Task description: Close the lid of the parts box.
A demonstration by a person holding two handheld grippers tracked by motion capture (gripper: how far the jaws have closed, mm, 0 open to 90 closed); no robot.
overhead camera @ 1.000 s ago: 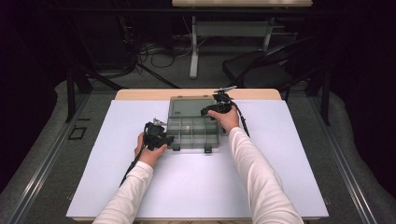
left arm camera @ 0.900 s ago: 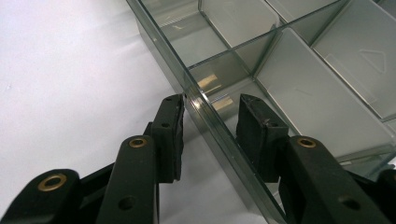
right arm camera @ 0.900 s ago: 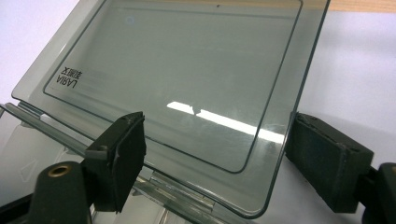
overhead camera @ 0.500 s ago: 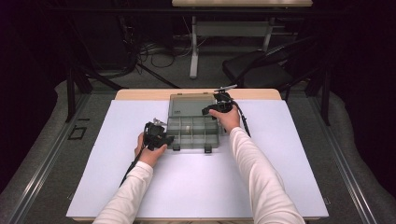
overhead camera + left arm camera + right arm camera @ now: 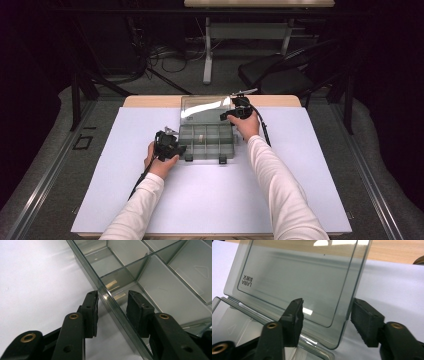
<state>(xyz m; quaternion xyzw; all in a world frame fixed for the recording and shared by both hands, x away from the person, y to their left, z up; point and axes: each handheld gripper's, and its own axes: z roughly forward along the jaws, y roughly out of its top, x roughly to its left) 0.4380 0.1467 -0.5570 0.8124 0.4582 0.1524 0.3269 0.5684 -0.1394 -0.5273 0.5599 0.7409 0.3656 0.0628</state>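
both grippers straddle box edges; contact unclear.

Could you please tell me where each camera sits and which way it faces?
High view: above the person's side, looking forward and down on the table; both sleeved forearms and both grippers show.
Left gripper view: rides the left gripper, looking along its fingers straddling the organizer box wall.
Right gripper view: rides the right gripper, facing the raised clear lid between its just-closing fingers.
Shared: all views show the box.
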